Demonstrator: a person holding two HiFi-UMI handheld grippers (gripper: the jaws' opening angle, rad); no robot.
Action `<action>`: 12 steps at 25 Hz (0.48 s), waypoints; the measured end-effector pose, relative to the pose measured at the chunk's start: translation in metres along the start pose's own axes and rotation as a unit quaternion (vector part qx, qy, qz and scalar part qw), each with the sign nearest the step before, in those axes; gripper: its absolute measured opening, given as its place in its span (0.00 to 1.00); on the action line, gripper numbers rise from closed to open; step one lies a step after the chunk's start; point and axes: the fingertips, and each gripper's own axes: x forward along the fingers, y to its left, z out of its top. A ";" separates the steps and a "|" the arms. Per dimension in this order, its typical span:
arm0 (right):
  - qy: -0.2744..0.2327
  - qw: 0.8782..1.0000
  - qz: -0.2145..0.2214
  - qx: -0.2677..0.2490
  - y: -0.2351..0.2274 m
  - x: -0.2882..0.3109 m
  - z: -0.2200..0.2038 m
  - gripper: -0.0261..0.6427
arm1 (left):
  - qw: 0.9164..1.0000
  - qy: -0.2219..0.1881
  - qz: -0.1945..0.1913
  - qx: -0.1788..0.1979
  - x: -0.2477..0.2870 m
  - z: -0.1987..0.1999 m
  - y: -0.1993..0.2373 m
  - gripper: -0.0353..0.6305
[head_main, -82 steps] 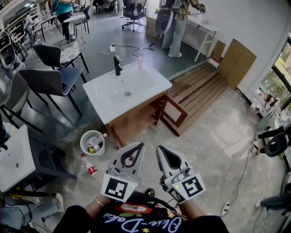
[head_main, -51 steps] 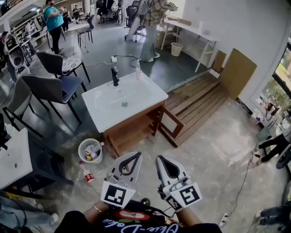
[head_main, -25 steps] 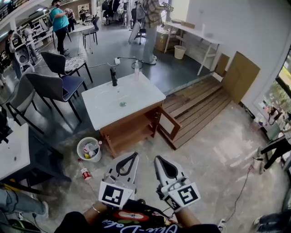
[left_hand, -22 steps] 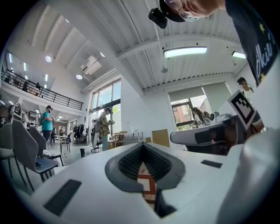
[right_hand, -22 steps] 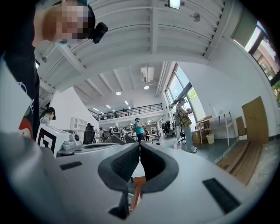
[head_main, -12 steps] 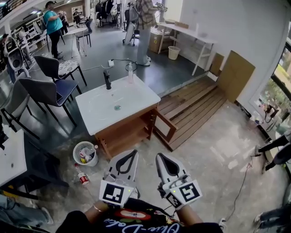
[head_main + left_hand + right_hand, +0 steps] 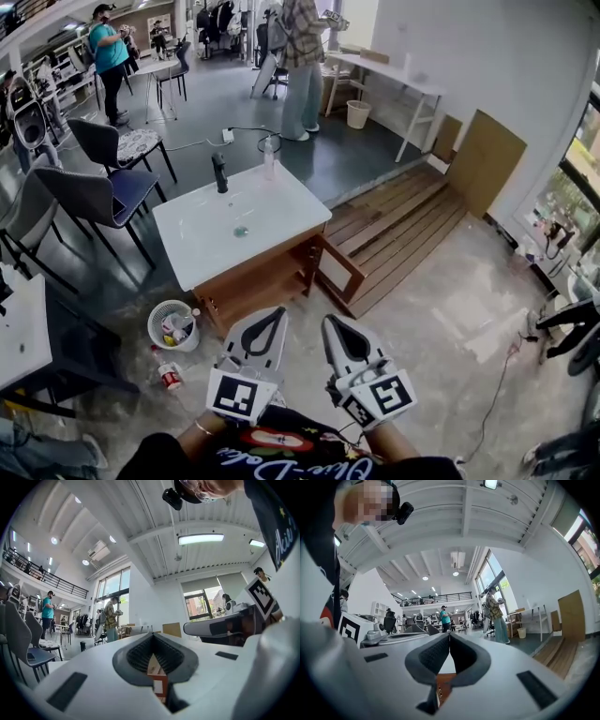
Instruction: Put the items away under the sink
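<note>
The sink cabinet (image 7: 265, 278) is wooden with a white basin top (image 7: 208, 239) and stands ahead of me with its door (image 7: 339, 273) swung open. To its left on the floor sits a white basket (image 7: 172, 325) holding several small items. A red-labelled bottle (image 7: 169, 376) lies beside the basket. My left gripper (image 7: 278, 312) and right gripper (image 7: 328, 322) are held side by side in front of my chest, short of the cabinet. Both are shut with nothing between the jaws, which meet tip to tip in the left gripper view (image 7: 152, 634) and the right gripper view (image 7: 449, 633).
A black faucet (image 7: 218, 172) and a clear bottle (image 7: 269, 151) stand on the basin's far edge. Grey chairs (image 7: 103, 194) crowd the left, and a table corner (image 7: 19, 323) juts in nearer. A wooden pallet platform (image 7: 398, 223) lies to the right. People stand at the far end of the room.
The sink cabinet, basket and bottle have slid lower and leftward in the head view as I came closer. Both grippers stay shut and side by side.
</note>
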 end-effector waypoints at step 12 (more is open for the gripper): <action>0.017 1.000 0.010 0.007 -0.020 0.044 -0.008 0.05 | 1.000 0.009 0.011 -0.002 0.030 -0.010 0.032 0.06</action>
